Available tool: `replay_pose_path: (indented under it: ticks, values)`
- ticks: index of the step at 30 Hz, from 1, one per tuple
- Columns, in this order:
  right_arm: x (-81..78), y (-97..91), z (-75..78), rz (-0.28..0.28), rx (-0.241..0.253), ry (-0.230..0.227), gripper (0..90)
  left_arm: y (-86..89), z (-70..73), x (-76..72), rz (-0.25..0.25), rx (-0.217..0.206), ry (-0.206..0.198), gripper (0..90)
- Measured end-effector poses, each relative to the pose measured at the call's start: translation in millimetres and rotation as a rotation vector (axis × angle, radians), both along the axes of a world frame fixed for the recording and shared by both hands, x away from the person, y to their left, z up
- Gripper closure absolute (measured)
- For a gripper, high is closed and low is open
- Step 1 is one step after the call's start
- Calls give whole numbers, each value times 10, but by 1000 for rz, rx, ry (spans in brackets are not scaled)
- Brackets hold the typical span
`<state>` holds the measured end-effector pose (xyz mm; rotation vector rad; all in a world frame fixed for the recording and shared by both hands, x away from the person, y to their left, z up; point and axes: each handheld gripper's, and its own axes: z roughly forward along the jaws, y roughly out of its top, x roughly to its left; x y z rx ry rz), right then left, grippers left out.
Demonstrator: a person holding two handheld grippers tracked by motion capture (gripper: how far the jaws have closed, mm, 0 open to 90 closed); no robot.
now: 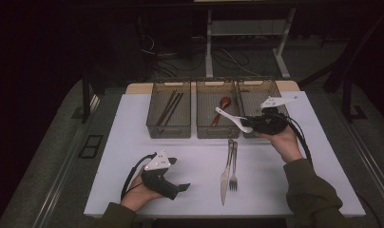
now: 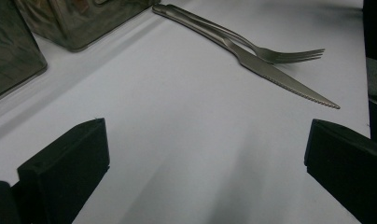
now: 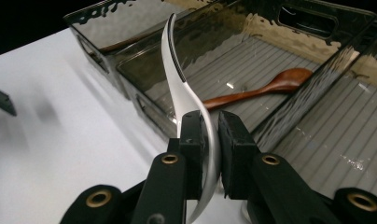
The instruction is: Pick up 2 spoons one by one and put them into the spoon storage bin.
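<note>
My right gripper (image 1: 251, 125) hovers at the front of the middle and right bins, shut on a white spoon (image 1: 230, 118). In the right gripper view the white spoon (image 3: 177, 79) stands edge-on, pinched by its handle in my right gripper (image 3: 212, 135), with its bowl over the middle bin (image 3: 144, 100). A wooden spoon (image 3: 266, 86) lies inside that bin. My left gripper (image 1: 183, 186) rests at the table's front left, and the left gripper view shows my left gripper (image 2: 205, 163) open with nothing in it. A knife (image 1: 225, 173) and a fork (image 1: 234, 166) lie side by side in front of the bins.
Three smoky clear bins line the back of the white table: the left bin (image 1: 168, 128) holds chopsticks (image 1: 170, 107), the middle bin (image 1: 217, 132) the wooden spoon (image 1: 222, 105), and the right bin (image 1: 256, 88) is partly covered by my hand. The knife (image 2: 270, 70) and fork (image 2: 280, 55) lie ahead of the left gripper.
</note>
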<state>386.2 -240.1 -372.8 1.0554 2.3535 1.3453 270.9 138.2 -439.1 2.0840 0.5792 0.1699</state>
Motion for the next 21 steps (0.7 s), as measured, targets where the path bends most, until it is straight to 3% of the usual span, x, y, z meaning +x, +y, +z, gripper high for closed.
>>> replay_pose_path:
  ticks: [10,21]
  values:
    - [273,232,20,-3,-25,11,799,-5,-1,-4,-5,4,-2,0]
    - [533,389,-155,-29,-64,67,767,-17,-6,-13,-2,-8,3,0]
